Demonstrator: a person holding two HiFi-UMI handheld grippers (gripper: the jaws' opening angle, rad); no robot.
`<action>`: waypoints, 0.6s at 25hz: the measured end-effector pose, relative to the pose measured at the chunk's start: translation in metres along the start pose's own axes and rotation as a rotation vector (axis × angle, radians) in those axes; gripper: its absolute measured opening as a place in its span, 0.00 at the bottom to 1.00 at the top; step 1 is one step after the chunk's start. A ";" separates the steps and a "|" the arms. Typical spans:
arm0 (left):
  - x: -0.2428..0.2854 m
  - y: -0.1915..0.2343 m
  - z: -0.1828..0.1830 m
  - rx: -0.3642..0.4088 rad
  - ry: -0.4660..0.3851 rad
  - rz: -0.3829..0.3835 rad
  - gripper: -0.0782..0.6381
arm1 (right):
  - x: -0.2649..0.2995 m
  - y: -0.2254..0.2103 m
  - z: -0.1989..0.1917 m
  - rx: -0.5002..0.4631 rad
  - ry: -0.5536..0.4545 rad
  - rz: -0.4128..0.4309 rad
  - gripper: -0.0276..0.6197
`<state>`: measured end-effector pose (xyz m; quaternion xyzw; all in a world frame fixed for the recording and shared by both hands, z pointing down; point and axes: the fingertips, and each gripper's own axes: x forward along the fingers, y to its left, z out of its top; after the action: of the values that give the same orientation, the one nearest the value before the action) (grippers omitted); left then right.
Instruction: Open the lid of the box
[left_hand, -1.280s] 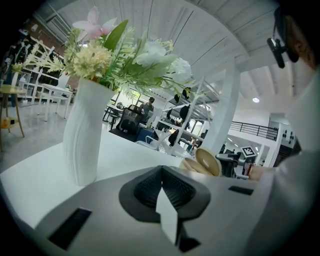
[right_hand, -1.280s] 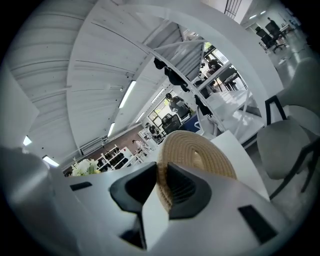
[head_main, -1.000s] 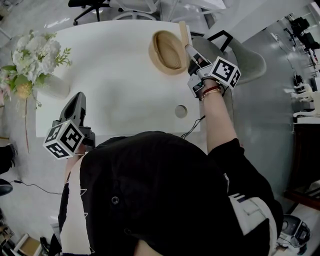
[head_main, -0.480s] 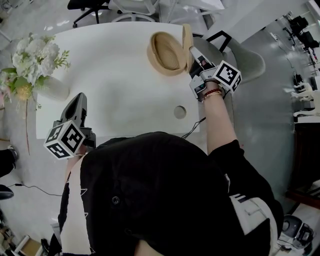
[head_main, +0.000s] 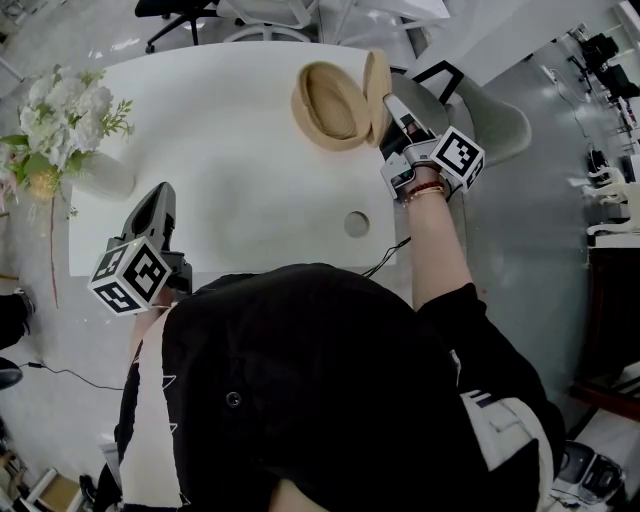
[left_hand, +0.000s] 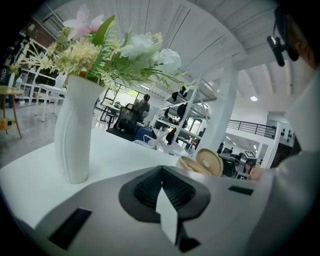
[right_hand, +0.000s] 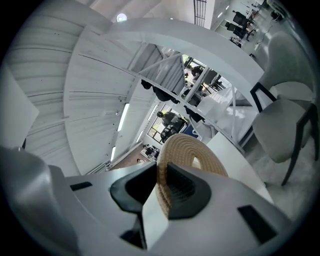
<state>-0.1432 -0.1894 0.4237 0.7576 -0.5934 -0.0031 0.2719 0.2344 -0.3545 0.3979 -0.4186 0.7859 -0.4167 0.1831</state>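
A round woven box (head_main: 335, 105) stands open at the far right of the white table (head_main: 230, 150). Its woven lid (head_main: 377, 85) stands on edge just right of the box, off the opening. My right gripper (head_main: 397, 112) is shut on the lid's rim. The right gripper view shows the lid (right_hand: 192, 155) clamped edge-on in the right gripper (right_hand: 161, 187). My left gripper (head_main: 152, 212) hovers at the table's near left edge, apart from the box. In its own view the left gripper (left_hand: 162, 172) is shut on nothing, with the box (left_hand: 190, 165) and lid (left_hand: 210, 161) far ahead.
A white vase (head_main: 100, 172) of flowers (head_main: 60, 115) stands at the table's left end, close ahead of my left gripper, and shows tall as the vase (left_hand: 75, 130). A round cable hole (head_main: 357, 224) sits near the right front edge. A grey chair (head_main: 495, 120) stands right of the table.
The lid in my right gripper has tipped beside the box and shows more of its face. That gripper has rolled a little. The left gripper has kept still.
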 end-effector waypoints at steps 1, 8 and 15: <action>0.001 -0.001 -0.001 -0.001 0.001 -0.002 0.12 | -0.001 -0.001 0.001 0.008 -0.007 0.002 0.15; 0.012 -0.007 -0.006 -0.004 0.009 -0.012 0.12 | -0.009 -0.010 0.008 0.049 -0.040 0.014 0.15; 0.027 -0.031 -0.008 0.015 0.028 -0.044 0.12 | -0.029 -0.016 0.020 0.078 -0.081 0.022 0.15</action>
<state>-0.1046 -0.2058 0.4265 0.7724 -0.5728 0.0061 0.2743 0.2719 -0.3464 0.3970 -0.4190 0.7654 -0.4279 0.2354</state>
